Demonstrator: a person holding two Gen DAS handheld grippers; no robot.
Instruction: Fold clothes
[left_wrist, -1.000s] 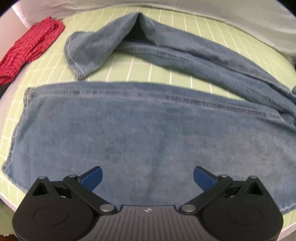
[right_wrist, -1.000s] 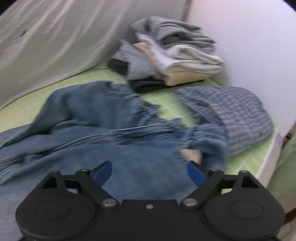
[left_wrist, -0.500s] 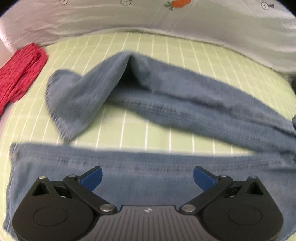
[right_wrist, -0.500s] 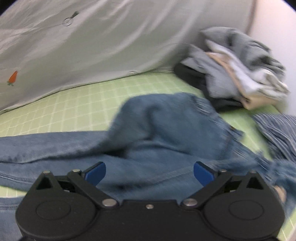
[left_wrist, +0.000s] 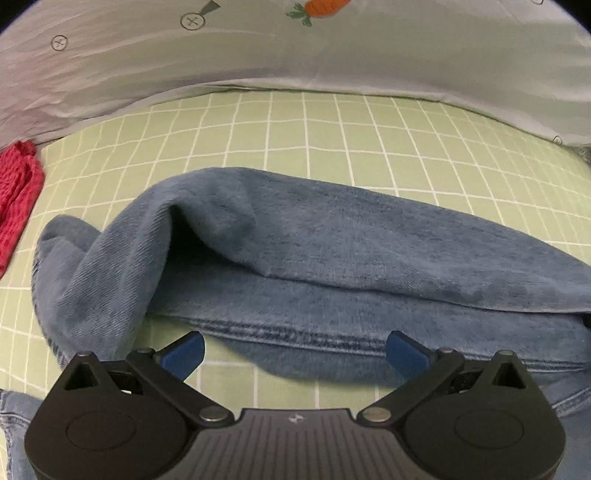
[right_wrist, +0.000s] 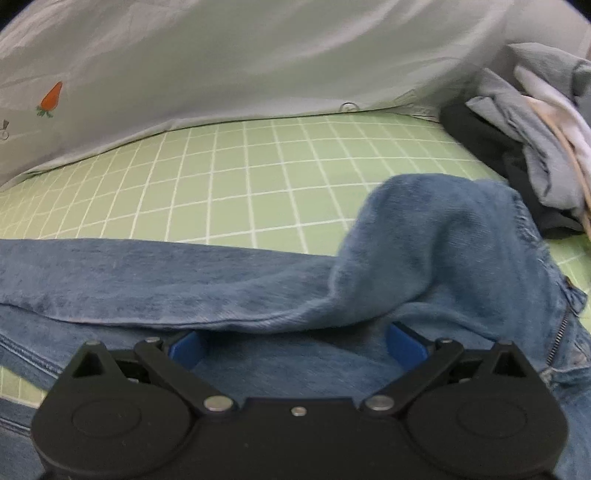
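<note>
Both tongs (left_wrist: 294, 356) wide apart over jeans (left_wrist: 369, 258)

The left gripper (left_wrist: 293, 354) sits at 6 o'clock in its own wrist view, pointing toward 12, its two blue fingers (left_wrist: 183, 352) spread wide at about 7 and 5 o'clock with nothing clamped between them. The right gripper (right_wrist: 295, 345) lies the same way in its view, level and aimed toward 12, its blue fingertips (right_wrist: 404, 345) likewise held far apart and gripping nothing.
</note>
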